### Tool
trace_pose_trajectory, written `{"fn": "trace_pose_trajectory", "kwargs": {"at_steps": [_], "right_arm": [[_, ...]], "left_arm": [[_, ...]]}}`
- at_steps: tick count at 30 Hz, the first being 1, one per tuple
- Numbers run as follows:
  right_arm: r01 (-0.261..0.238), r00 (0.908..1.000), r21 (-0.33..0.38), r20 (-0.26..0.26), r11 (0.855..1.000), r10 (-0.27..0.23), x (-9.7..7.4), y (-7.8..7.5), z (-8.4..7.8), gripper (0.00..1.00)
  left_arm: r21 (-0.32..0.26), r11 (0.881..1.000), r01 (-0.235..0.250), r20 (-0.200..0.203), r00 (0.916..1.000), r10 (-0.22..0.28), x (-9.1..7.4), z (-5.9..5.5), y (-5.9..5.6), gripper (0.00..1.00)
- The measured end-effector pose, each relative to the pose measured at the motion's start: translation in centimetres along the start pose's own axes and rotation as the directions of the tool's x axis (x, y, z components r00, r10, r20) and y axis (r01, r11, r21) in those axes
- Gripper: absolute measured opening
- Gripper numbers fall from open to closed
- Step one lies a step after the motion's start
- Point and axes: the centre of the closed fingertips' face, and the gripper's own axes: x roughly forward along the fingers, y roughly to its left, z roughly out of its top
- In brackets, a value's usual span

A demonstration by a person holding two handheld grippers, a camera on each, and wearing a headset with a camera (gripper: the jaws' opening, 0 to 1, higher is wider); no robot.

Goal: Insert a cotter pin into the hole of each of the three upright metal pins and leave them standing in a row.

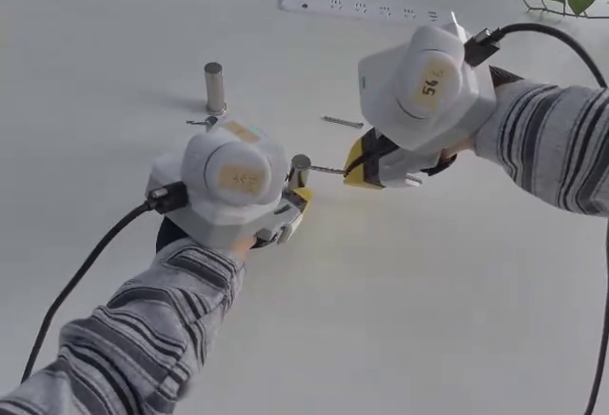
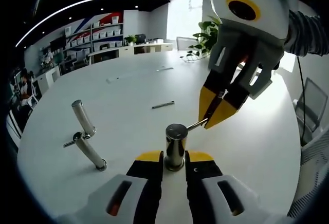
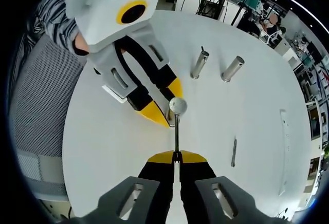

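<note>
Cotter pin [image 3: 177, 131] in right claw [image 3: 177, 155], touching metal pin [image 3: 178, 106]

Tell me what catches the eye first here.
At the middle of the table, the left gripper clamps an upright pin while the right gripper holds a cotter pin, tip at the pin's head. Behind them stand a bare pin and a cottered pin.

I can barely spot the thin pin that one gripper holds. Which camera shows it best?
The right gripper view: the cotter pin runs plainly from the right gripper up to the metal pin. The left gripper view shows a short end of it; the head view, a faint line.
</note>
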Motion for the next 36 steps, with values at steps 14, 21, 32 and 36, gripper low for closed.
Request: {"fn": "trace_pose_trajectory", "kwargs": {"at_steps": [14,21,32,36], "right_arm": [[0.005,0.9999,-0.028,-0.009,1.000,-0.005,-0.1,-0.2,0.6,0.00],[-0.003,0.9999,-0.019,0.016,1.000,0.003,-0.4,-0.1,1.4,0.00],[0.002,0.9992,-0.015,0.040,1.000,-0.001,-0.1,-0.2,2.6,0.00],[0.006,0.9986,-0.017,0.052,1.000,-0.005,0.0,-0.1,2.9,0.00]], "left_arm": [[0.012,1.000,0.003,-0.004,1.0000,-0.003,0.2,-0.2,0.0,0.10],[0.024,1.000,0.005,-0.001,1.0000,-0.005,0.3,-0.2,0.1,0.10],[0.020,1.000,0.004,0.005,1.0000,-0.004,0.4,-0.1,0.1,0.10],[0.023,1.000,0.002,0.005,1.0000,-0.002,0.4,-0.1,0.1,0.10]]}}
